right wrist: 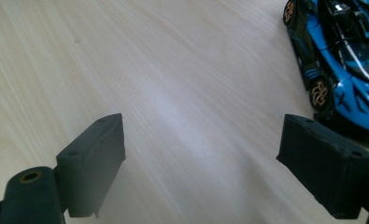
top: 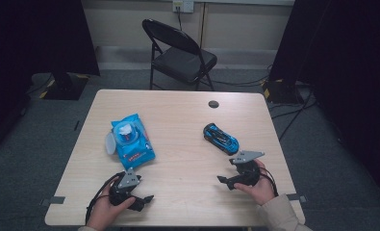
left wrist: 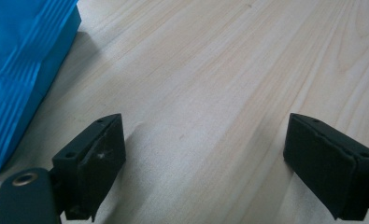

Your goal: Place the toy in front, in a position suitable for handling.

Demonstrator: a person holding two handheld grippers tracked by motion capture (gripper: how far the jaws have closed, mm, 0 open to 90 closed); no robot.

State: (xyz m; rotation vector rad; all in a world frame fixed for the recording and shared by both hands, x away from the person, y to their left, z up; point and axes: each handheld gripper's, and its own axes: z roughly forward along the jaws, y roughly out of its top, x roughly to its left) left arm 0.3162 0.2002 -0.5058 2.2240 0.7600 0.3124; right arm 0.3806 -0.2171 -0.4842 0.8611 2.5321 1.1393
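A blue wipes pack (top: 130,139) with a white lid lies on the left half of the wooden table (top: 178,115). A blue and black toy car (top: 220,138) sits on the right half. My left gripper (top: 145,201) rests low near the front edge, below the pack, jaws wide apart over bare wood. In the left gripper view the gripper (left wrist: 205,140) is open and the pack's edge (left wrist: 18,70) lies to the left. My right gripper (top: 225,183) is open just in front of the car. The right gripper view has the car (right wrist: 345,60) beyond the right jaw of the gripper (right wrist: 203,140).
A small dark round mark (top: 213,104) sits near the table's far edge. A black folding chair (top: 180,50) stands behind the table. Dark curtains hang on both sides, and cables run over the floor at the right.
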